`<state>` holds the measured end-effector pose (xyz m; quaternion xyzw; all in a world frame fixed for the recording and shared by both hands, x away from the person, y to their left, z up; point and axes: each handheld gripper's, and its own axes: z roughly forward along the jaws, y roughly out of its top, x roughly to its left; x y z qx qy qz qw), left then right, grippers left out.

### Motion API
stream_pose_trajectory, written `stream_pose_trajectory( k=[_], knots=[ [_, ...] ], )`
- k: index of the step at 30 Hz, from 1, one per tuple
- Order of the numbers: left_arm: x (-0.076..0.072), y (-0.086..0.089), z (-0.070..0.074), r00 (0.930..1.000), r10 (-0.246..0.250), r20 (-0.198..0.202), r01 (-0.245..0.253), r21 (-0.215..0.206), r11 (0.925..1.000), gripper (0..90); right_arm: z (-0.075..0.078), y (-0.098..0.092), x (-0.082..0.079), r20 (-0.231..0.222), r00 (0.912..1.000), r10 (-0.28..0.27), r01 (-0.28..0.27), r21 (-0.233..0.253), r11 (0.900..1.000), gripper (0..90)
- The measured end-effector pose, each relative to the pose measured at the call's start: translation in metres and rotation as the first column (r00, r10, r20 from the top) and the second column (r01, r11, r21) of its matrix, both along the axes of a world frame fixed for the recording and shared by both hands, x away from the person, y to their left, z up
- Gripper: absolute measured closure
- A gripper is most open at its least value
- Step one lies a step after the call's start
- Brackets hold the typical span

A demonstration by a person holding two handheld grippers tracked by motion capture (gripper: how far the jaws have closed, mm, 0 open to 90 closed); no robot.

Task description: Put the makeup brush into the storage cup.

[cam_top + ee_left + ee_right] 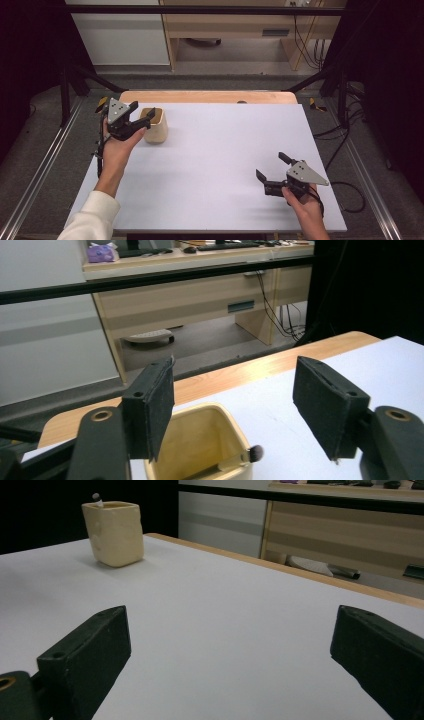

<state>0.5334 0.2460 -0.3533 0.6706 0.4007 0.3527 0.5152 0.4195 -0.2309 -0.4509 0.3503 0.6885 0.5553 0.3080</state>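
My left gripper [141,112] hangs just above the cream square holder [155,126], at about ten o'clock on the white table [215,165]. Its jaws stand wide apart and hold nothing. A small brush [252,454] leans inside the holder. My right gripper [273,166] is at about four o'clock, well apart from the holder, jaws wide and empty.

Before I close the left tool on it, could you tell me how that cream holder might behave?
The cream holder looks rigid and hollow, so probably light. Its tall shape might tip if pushed high. The brush leaning inside could shift.
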Motion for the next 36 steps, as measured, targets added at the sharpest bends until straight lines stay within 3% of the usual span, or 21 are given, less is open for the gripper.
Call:
stream_pose_trajectory(
  k=[7, 10, 13, 16, 31, 36],
  knots=[
    [-0.001, -0.004, -0.003, 0.9984, -0.054, -0.018, 0.054, 0.003, 0.9985, 23.3, -0.002, 0.001, 0.003, -0.002, 1.0000, -0.008, 0.008, -0.006, 1.000, 2.9],
    [0.000, -0.006, -0.002, 0.9973, -0.070, -0.022, 0.069, -0.021, 0.9974, 15.8, -0.003, 0.003, 0.004, -0.008, 1.0000, -0.004, 0.004, -0.011, 1.000, 2.9],
    [-0.001, -0.008, -0.001, 0.9960, -0.087, -0.020, 0.087, -0.002, 0.9962, 7.1, -0.003, 0.004, 0.005, -0.007, 1.0000, -0.002, 0.002, -0.014, 1.000, 2.9],
    [-0.003, -0.009, -0.001, 0.9941, -0.105, -0.029, 0.105, -0.013, 0.9944, 3.4, -0.003, 0.004, 0.005, -0.007, 1.0000, 0.000, 0.000, -0.016, 1.000, 2.9],
    [-0.017, -0.019, 0.003, 0.9829, -0.183, -0.021, 0.182, -0.026, 0.9829, 2.2, -0.003, 0.006, 0.005, -0.009, 0.9999, 0.010, -0.010, -0.018, 1.000, 2.9],
    [-0.026, -0.025, 0.001, 0.9737, -0.227, -0.021, 0.227, -0.022, 0.9738, 2.0, -0.003, 0.006, 0.005, -0.009, 0.9999, 0.010, -0.011, -0.017, 1.000, 2.9]
  ],
)
